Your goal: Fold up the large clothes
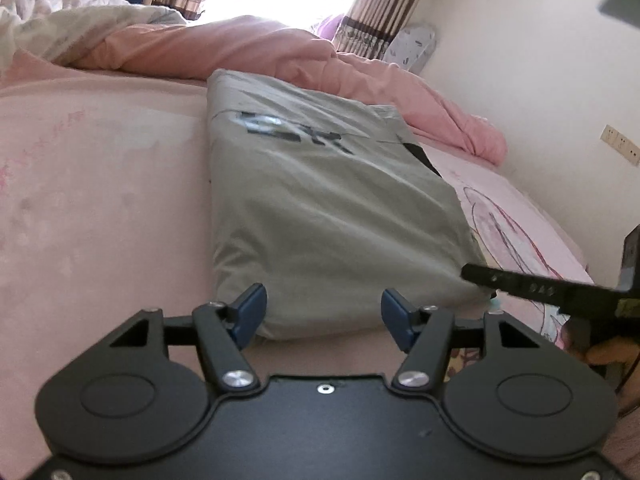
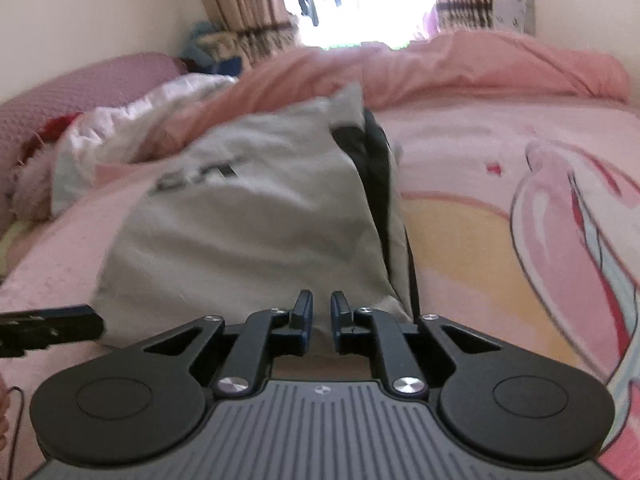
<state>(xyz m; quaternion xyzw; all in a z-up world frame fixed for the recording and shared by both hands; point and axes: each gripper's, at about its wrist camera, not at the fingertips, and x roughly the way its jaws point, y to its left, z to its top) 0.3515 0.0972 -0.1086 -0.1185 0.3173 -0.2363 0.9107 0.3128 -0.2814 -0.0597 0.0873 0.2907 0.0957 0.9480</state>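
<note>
A grey garment (image 1: 320, 208) with a dark printed logo lies folded into a long rectangle on the pink bed; it also shows in the right wrist view (image 2: 248, 232), with black lining along its right edge. My left gripper (image 1: 322, 312) is open, its blue-padded fingers straddling the near edge of the garment without holding it. My right gripper (image 2: 320, 312) has its fingers nearly together at the near right corner of the garment, with a thin gap and nothing clearly between them. A finger of the right gripper (image 1: 520, 286) shows at the right in the left wrist view.
A pink quilt (image 1: 280, 52) is bunched across the far side of the bed. A white blanket (image 2: 132, 120) and a mauve pillow (image 2: 80, 84) lie at the far left. The sheet (image 2: 520, 220) has a cartoon print. A wall (image 1: 540, 80) runs along the right.
</note>
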